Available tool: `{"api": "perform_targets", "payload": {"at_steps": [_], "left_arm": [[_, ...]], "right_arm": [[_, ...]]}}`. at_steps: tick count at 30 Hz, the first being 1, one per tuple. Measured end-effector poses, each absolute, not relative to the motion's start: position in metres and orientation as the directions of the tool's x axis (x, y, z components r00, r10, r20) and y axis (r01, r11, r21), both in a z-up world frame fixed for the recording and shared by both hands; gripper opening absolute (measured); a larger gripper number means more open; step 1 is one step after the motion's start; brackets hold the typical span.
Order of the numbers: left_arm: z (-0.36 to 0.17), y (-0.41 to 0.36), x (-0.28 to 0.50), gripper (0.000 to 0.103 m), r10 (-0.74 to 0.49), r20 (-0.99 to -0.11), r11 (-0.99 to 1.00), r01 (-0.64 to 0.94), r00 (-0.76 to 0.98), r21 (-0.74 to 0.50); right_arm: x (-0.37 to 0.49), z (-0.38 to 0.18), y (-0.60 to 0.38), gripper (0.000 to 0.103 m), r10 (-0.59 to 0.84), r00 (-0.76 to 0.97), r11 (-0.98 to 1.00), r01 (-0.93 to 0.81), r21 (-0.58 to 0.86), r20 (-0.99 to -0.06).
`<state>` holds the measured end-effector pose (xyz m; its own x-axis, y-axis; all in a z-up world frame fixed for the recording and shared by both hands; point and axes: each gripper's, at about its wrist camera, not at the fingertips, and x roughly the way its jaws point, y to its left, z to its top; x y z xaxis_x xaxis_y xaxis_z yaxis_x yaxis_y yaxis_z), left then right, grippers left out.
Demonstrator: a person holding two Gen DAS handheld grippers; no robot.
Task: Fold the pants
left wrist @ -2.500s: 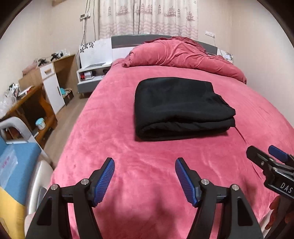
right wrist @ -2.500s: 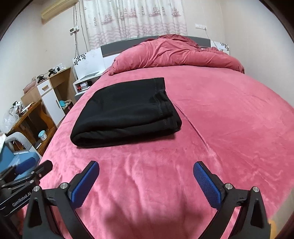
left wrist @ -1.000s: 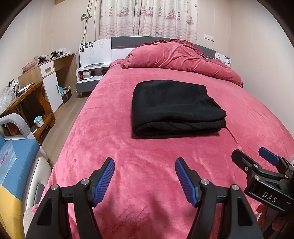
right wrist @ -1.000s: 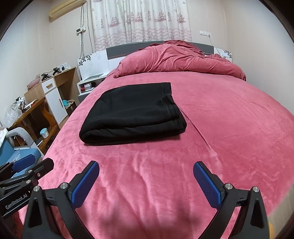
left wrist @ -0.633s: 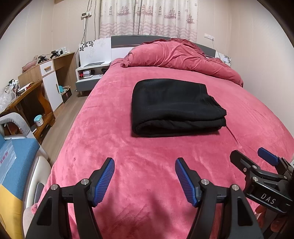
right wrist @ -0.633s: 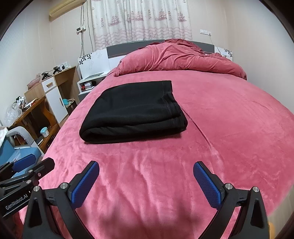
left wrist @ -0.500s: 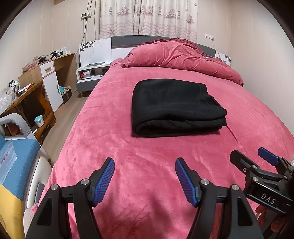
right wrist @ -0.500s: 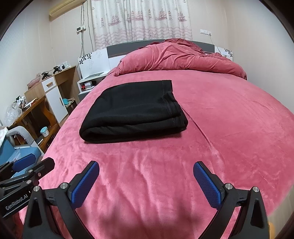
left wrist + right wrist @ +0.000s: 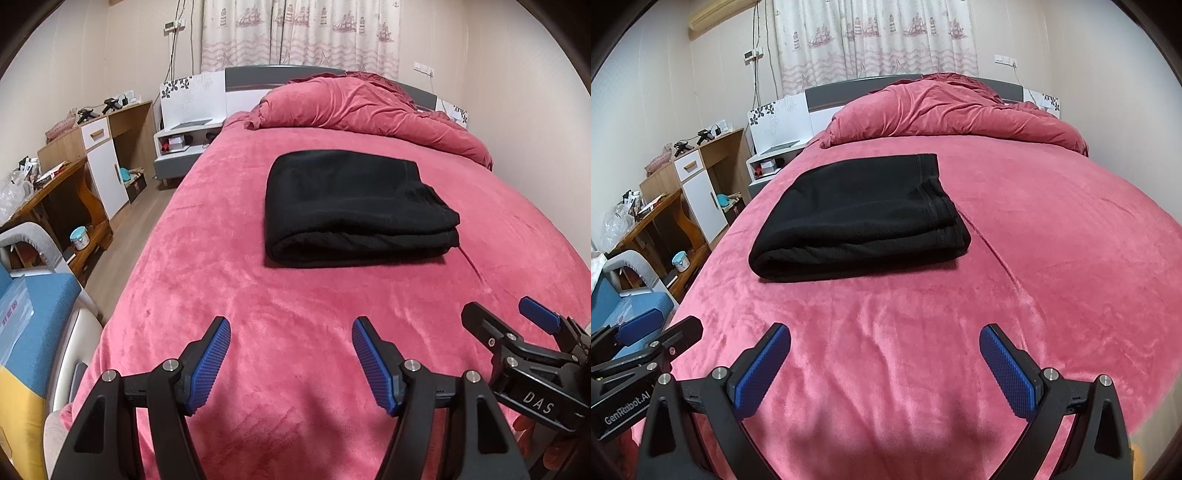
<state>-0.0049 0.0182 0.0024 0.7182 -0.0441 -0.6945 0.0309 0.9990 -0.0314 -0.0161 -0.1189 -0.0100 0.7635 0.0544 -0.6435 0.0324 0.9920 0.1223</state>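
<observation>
Left gripper [image 9: 291, 338] and right gripper [image 9: 884, 345] both hover with jaws spread wide, holding nothing. Well ahead of both, the black pants [image 9: 351, 206] lie folded, apparently in layers, on the red bed [image 9: 295, 288].

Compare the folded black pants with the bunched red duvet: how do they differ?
The folded black fleece pants form a flat, neat rectangle; the bunched red velvet duvet is a crumpled heap. The pants lie mid-bed, nearer the open left gripper and open right gripper; the duvet sits against the headboard. Both rest on the red bedspread, untouched.
</observation>
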Motion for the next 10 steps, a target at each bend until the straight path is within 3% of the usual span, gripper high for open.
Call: {"api": "perform_targets", "payload": {"at_steps": [10], "left_arm": [[-0.012,0.015,0.007,0.070,-0.011,-0.714,1.000,0.016,0.700,-0.001]], "right_arm": [[-0.009,-0.026,-0.123,0.103,0.050,0.739,0.991,0.048,0.127,-0.672]]}}
